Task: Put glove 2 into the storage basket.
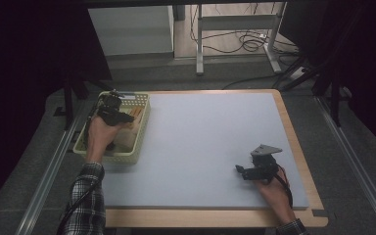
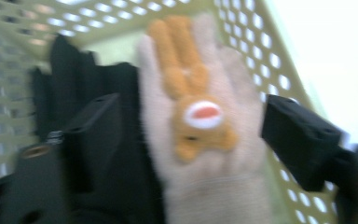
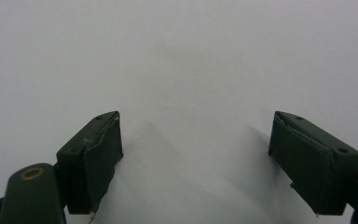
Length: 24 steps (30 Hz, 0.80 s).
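A: Where is the glove, and what is the left gripper (image 1: 111, 111) doing?

B: The beige knit glove (image 2: 205, 140), with an orange animal patch, lies in the pale green basket (image 1: 142, 128) at the table's left edge, on top of dark folded cloth (image 2: 81, 84). The left gripper hangs over it. Its jaws stand apart, one on each side of the glove, and neither pad presses on the fabric.

A: And the right gripper (image 1: 247, 172)?

B: It rests low over the bare grey mat (image 1: 210, 132), well apart from the basket, with its jaws spread wide and nothing between them.

A: How far along is the work?

B: Judged from this, early. The glove is in the basket, not gripped. Closing on it, lifting it and placing it are left.
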### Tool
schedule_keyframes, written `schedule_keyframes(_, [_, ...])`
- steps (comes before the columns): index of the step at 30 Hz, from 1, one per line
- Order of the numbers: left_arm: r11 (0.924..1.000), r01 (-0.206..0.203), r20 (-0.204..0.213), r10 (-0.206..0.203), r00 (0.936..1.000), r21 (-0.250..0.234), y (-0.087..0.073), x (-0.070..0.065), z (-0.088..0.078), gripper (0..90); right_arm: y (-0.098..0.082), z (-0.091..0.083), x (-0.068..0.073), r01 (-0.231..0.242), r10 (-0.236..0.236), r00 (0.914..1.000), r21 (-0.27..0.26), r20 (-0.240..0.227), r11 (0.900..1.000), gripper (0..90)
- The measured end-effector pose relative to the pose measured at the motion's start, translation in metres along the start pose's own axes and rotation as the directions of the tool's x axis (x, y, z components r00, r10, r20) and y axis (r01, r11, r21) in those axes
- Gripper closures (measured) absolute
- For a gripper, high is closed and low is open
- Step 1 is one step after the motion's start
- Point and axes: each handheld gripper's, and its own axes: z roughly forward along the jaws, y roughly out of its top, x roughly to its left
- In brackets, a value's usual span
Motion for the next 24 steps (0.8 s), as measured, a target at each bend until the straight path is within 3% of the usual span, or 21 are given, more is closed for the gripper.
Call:
schedule_keyframes(1, [0.9999, 0.012, -0.027, -0.012, 0.9996, -0.001, -0.001, 0.006, -0.002, 39.9, 0.0, 0.0, 0.0, 0.0, 0.0, 1.0, 0.0, 0.0, 1.0, 16.9])
schedule_keyframes(2, [0.9999, 0.012, -0.027, -0.012, 0.9996, -0.001, -0.001, 0.006, -0.002, 45.3, 0.0, 0.0, 0.0, 0.0, 0.0, 1.0, 0.0, 0.0, 1.0, 16.9])
schedule_keyframes(3, [0.9999, 0.011, -0.047, -0.01, 0.9988, 0.012, -0.003, 0.01, 0.001, 45.3, 0.0, 0.0, 0.0, 0.0, 0.0, 1.0, 0.0, 0.0, 1.0, 16.9])
schedule_keyframes(4, [0.9997, 0.012, -0.058, -0.01, 0.9983, 0.023, -0.004, 0.011, 0.003, 55.3, 0.0, 0.0, 0.0, 0.0, 0.0, 1.0, 0.0, 0.0, 1.0, 16.9])
schedule_keyframes(5, [0.9989, 0.013, -0.072, -0.01, 0.9973, 0.045, -0.006, 0.014, 0.009, 59.7, 0.0, 0.0, 0.0, 0.0, 0.0, 1.0, 0.0, 0.0, 1.0, 16.9])
schedule_keyframes(9, [0.995, 0.031, -0.056, -0.025, 0.9981, 0.095, -0.013, 0.019, 0.03, 76.2, 0.0, 0.0, 0.0, 0.0, 0.0, 1.0, 0.0, 0.0, 1.0, 16.9])
schedule_keyframes(13, [0.9914, 0.004, -0.033, 0.0, 0.9995, 0.131, -0.014, 0.009, 0.048, 78.5, 0.0, 0.0, 0.0, -0.001, 0.001, 1.0, 0.0, -0.001, 1.0, 16.9])
schedule_keyframes(15, [0.9922, 0.007, -0.011, -0.006, 0.9999, 0.125, -0.013, 0.005, 0.05, 81.0, 0.0, 0.0, 0.0, 0.0, 0.0, 1.0, 0.0, 0.0, 1.0, 16.9])
schedule_keyframes(20, [0.9923, -0.019, -0.023, 0.022, 0.9995, 0.122, -0.01, -0.004, 0.051, 83.4, 0.0, 0.0, 0.0, 0.0, 0.0, 1.0, 0.0, 0.0, 1.0, 16.9])
schedule_keyframes(22, [0.9925, -0.017, -0.03, 0.02, 0.9993, 0.121, -0.011, -0.002, 0.05, 81.2, 0.0, 0.0, 0.0, 0.0, 0.0, 1.0, 0.0, 0.0, 1.0, 16.9])
schedule_keyframes(24, [0.9933, -0.011, -0.039, 0.016, 0.9991, 0.115, -0.012, 0.001, 0.049, 72.5, 0.0, 0.0, 0.0, 0.0, 0.0, 1.0, 0.0, 0.0, 1.0, 16.9])
